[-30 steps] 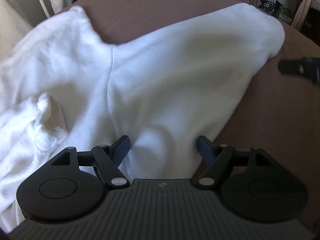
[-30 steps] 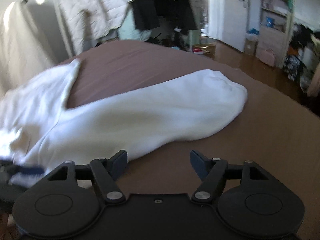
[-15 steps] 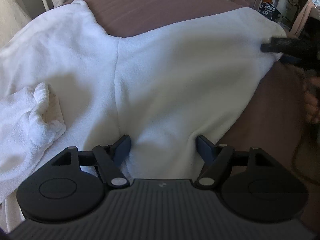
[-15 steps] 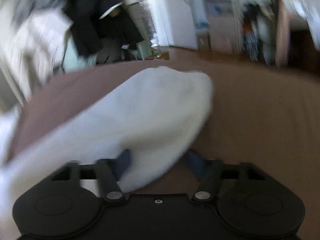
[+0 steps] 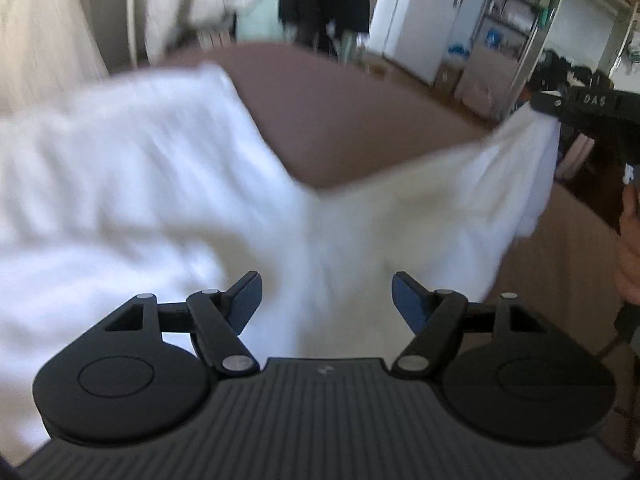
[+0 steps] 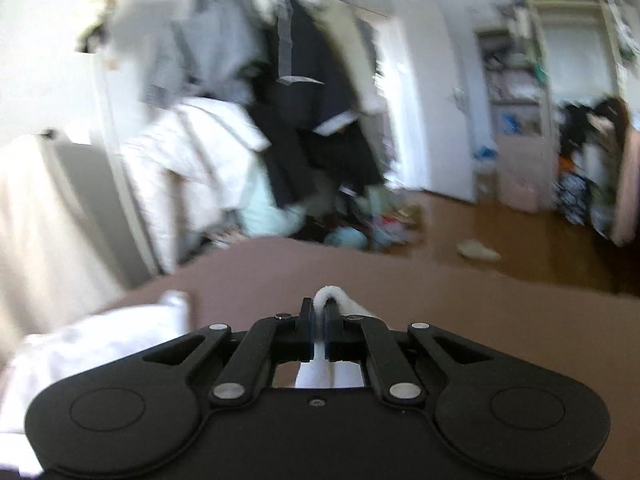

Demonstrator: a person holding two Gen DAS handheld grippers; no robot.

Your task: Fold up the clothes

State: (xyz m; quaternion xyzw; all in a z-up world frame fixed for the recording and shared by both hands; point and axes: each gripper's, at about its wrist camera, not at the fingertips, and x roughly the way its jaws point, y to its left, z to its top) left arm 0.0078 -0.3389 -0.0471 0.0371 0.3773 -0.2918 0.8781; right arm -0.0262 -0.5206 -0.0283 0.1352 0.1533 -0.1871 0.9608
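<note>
A white fleece garment (image 5: pixel 168 184) lies spread on the brown bed (image 5: pixel 352 120). My left gripper (image 5: pixel 326 300) hovers open just above the garment's near part, nothing between its fingers. My right gripper (image 6: pixel 319 312) is shut on the far right end of the garment (image 6: pixel 332 296), a white tuft showing above the closed jaws. In the left wrist view the right gripper (image 5: pixel 560 106) holds that end lifted off the bed at the upper right, and the cloth (image 5: pixel 520 168) stretches up toward it.
Clothes hang on a rack (image 6: pixel 304 92) beyond the bed's far edge, with a pile on the wooden floor (image 6: pixel 500 232). Shelves and a white door (image 6: pixel 432 112) stand at the back right. A person's hand (image 5: pixel 630 240) shows at the right edge.
The right gripper closed on the garment's right end and raised it off the bed. The left gripper tilted upward, staying open over the cloth.
</note>
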